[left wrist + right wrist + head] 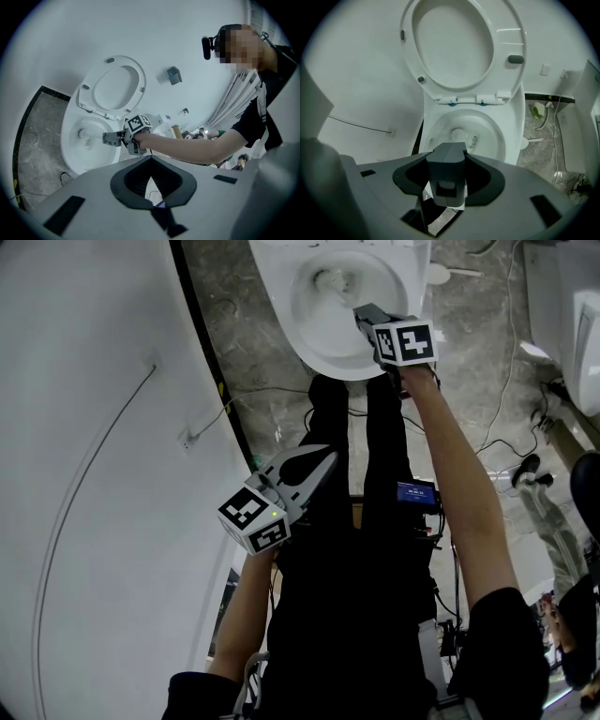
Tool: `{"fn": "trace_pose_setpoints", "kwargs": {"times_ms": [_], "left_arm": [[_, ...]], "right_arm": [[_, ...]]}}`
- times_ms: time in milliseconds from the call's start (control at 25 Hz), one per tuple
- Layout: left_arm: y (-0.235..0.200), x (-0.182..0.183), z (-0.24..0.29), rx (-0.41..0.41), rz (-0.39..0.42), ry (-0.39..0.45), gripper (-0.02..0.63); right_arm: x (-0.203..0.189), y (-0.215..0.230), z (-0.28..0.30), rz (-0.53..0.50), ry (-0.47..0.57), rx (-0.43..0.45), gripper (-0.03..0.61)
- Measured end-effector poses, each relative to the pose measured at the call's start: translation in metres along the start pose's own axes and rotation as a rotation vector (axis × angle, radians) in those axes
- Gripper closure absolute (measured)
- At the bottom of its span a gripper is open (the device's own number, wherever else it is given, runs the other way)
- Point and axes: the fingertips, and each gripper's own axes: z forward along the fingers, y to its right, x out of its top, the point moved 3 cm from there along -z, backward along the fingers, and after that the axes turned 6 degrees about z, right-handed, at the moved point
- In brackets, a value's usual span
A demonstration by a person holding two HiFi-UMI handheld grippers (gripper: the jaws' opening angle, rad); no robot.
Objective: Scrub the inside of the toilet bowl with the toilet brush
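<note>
The white toilet bowl (pixel 309 345) lies at the top of the head view, with its seat and lid (pixel 454 42) raised. My right gripper (pixel 366 317) hangs over the bowl's near right rim, shut on the white handle of the toilet brush. The brush head (pixel 330 280) is down near the drain; it also shows in the right gripper view (pixel 457 136) and the left gripper view (pixel 85 136). My left gripper (pixel 314 470) is held back by my waist, open and empty, well short of the bowl (pixel 75 157).
A white curved wall (pixel 94 474) fills the left side. Grey stone floor with loose cables (pixel 497 381) runs to the right of the toilet. A small white round object with a stick (pixel 441 273) lies beside the bowl. My black trouser legs (pixel 366 427) stand before it.
</note>
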Motion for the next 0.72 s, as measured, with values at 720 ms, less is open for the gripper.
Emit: {"fn": "trace_pose_setpoints", "kwargs": {"times_ms": [720], "left_arm": [[0.009,0.006,0.003,-0.018,0.030,0.004,0.604]], "right_arm": [[-0.066,-0.039,-0.023,-0.584,-0.147,0.007,0.374]]}}
